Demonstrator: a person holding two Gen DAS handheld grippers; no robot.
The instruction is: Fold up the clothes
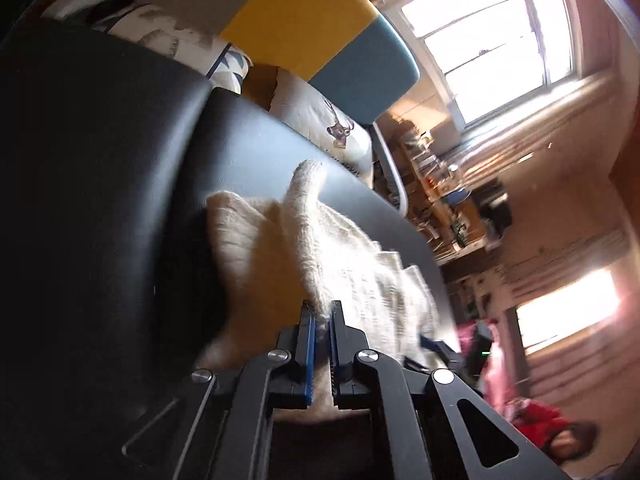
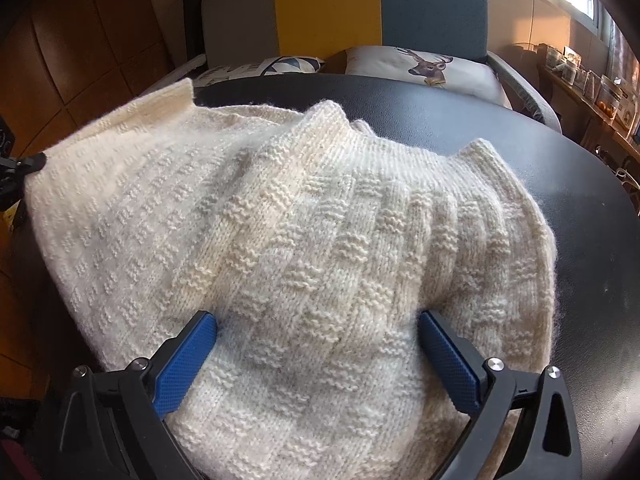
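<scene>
A: Where the cream knit sweater (image 2: 304, 240) was spread, a dark desk (image 2: 560, 184) was seen under it, with most of the garment bunched in folds on top.

B: Right tongs (image 2: 318, 344) were logged as spread wide, one blue pad (image 2: 186, 360) on each side of a raised fold, low over the knit; contact could not be judged.

A: Left tongs (image 1: 322, 316) were recorded as pressed together, pinching an edge of the sweater, with the view tilted and blurred.

B: Behind the desk a sofa (image 2: 432, 4) with yellow and teal back panels was noted, and a deer-print cushion (image 2: 424, 66) was seen on it.

A: A bright window (image 1: 492, 40) was marked in the left view.
</scene>
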